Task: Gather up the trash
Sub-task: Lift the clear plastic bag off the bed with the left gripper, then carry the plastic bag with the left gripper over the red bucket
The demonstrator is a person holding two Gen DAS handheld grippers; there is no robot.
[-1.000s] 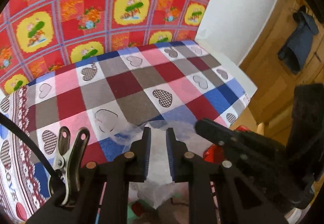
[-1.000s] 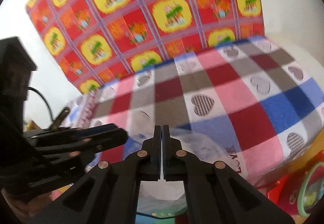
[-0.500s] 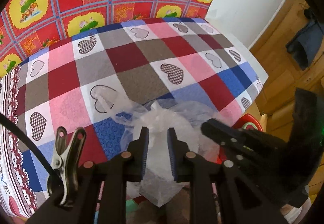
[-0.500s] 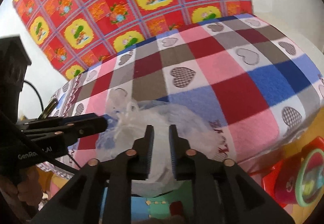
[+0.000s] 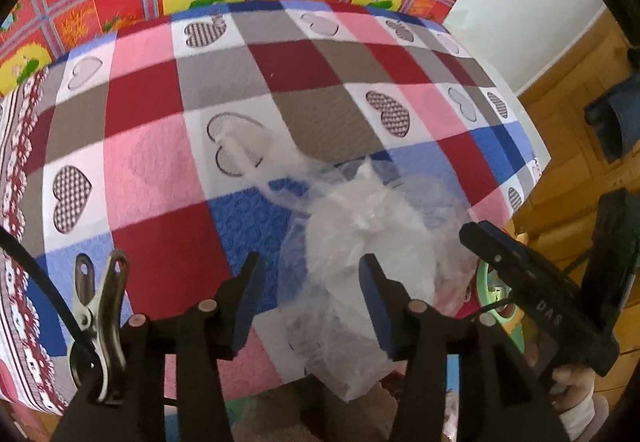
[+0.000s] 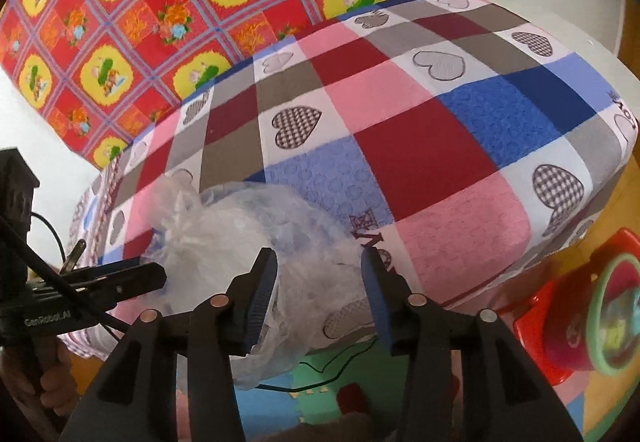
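Bag [image 5: 360, 242] is smeared by blur in the left wrist view; contents unreadable, its lower end hangs past the table's near edge. In the right wrist view the left gripper [image 6: 132, 278] hides part of the bag's left side. Table [image 5: 160, 146] near edge is masked by both grippers' fingers; legs out of view. Red toy [image 6: 576, 326] is cut by the picture's right edge. Dark cloth [image 5: 612, 114] on the wooden door is clipped at the edge, too small to identify. Hand [image 5: 576, 386] is mostly covered by the right gripper [image 5: 520, 274] body.
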